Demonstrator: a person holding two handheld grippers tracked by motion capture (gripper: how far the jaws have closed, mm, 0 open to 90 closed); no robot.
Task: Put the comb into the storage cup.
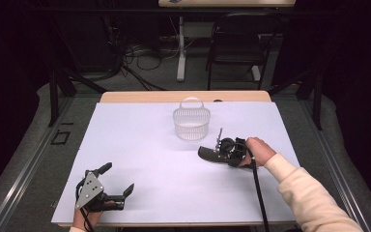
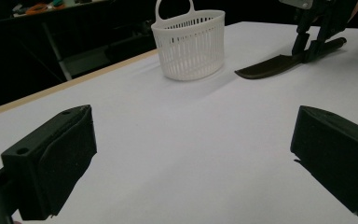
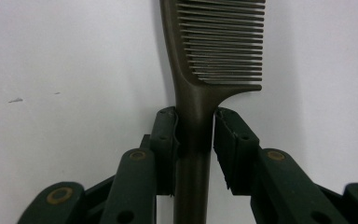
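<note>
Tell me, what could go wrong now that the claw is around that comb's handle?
1. The right claw grips the dark plastic comb by its thin handle, far from the toothed end, so the comb may tilt or slip when lifted.
2. One pad seems barely touching the handle, so the hold may be weak.
3. The white slatted plastic basket stands close by; a swinging comb could knock it.
</note>
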